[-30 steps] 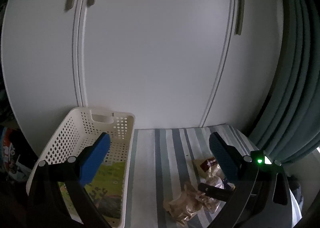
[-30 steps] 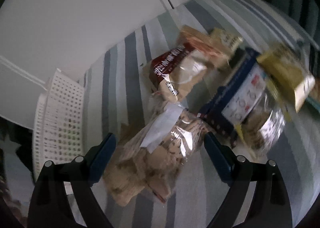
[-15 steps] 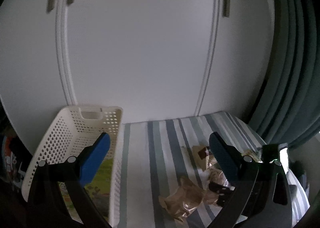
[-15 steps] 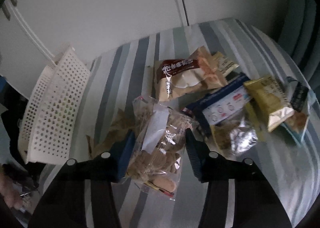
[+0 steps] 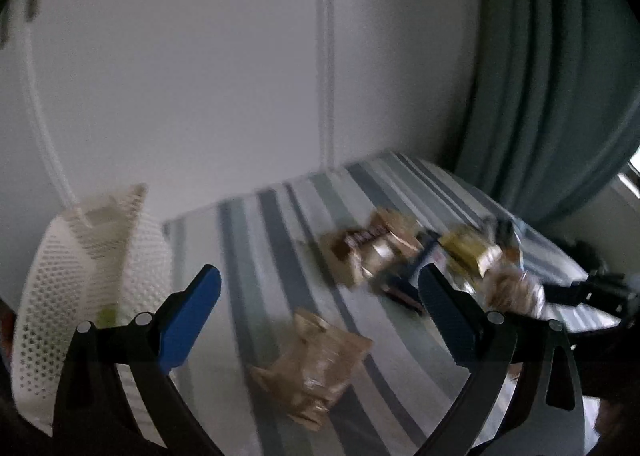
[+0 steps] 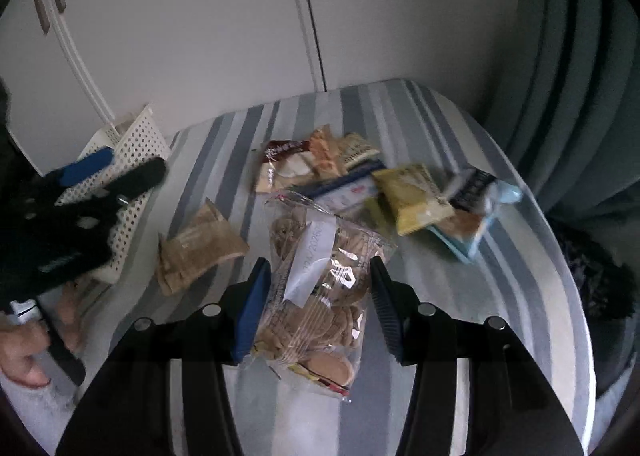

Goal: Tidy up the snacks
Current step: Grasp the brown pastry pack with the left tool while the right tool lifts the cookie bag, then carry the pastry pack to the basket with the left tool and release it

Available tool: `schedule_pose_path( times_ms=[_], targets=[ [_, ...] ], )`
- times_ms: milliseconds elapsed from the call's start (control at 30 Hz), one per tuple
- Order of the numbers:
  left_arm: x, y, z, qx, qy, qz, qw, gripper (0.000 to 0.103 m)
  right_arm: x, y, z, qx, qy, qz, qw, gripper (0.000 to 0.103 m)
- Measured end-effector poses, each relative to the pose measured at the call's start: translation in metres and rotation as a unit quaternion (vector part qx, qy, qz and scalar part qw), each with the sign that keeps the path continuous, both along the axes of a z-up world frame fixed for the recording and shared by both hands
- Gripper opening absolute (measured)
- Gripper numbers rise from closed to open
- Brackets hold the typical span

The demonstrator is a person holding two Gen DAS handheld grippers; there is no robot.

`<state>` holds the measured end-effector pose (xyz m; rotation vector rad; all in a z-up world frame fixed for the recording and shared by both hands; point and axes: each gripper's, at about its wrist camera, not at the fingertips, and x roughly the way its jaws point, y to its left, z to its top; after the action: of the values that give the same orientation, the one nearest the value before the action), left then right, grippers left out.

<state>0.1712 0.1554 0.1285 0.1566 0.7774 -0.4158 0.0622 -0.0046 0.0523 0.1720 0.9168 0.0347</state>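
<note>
A clear cookie bag (image 6: 320,288) is clamped between the right gripper (image 6: 320,292) above the striped table (image 6: 500,296), presumably for transfer to the white basket (image 6: 132,143); the left gripper (image 5: 320,308) is held wide apart, empty.

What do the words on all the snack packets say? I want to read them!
White label on the clear cookie bag: digits, perhaps "2026", too faint to be sure.
Dark red snack packet: white lettering, too blurred to read.
Yellow packet: print too small to read.
Dark packet with white print: unreadable.
Blue-edged packet: small red marks, unreadable.
Left wrist view: everything is motion-blurred, nothing readable.
</note>
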Motion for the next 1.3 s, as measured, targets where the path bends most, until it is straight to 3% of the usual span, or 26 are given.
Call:
schedule_pose_path(
  times_ms=[167, 367, 500, 933, 1000, 1033, 1200, 1300],
  targets=[
    [0.001, -0.005, -0.03, 0.024, 0.049, -0.023, 0.9982, 0.1, -0.024, -0.011, 0.002, 0.001, -0.004, 0.005, 1.0, 0.051],
    [0.006, 0.005, -0.067, 0.024, 0.124, -0.042, 0.9911, 0.1, -0.041, -0.02, -0.008, 0.001, -0.004, 0.005, 1.0, 0.051],
    [0.001, 0.005, -0.088, 0.057, 0.15, -0.039, 0.9862, 0.088, -0.045, -0.023, -0.017, 0.016, 0.001, 0.003, 1.0, 0.051],
    [0.016, -0.005, -0.104, 0.12, 0.161, -0.043, 0.9788, 0.082, -0.052, -0.02, -0.021, 0.022, -0.009, 0.013, 1.0, 0.051],
    [0.02, -0.007, -0.109, 0.132, 0.162, -0.044, 0.977, 0.066, -0.052, -0.021, -0.022, 0.023, -0.01, 0.013, 1.0, 0.052],
    [0.022, -0.008, -0.111, 0.133, 0.167, -0.045, 0.976, 0.062, -0.051, -0.021, -0.023, 0.023, -0.01, 0.014, 1.0, 0.053],
    [0.022, -0.013, -0.111, 0.129, 0.16, -0.042, 0.9778, 0.055, -0.051, -0.016, -0.029, 0.02, -0.005, 0.019, 1.0, 0.057],
    [0.015, -0.015, -0.1, 0.099, 0.151, -0.042, 0.9826, 0.053, -0.05, -0.012, -0.035, 0.017, 0.0, 0.019, 1.0, 0.059]
  ],
)
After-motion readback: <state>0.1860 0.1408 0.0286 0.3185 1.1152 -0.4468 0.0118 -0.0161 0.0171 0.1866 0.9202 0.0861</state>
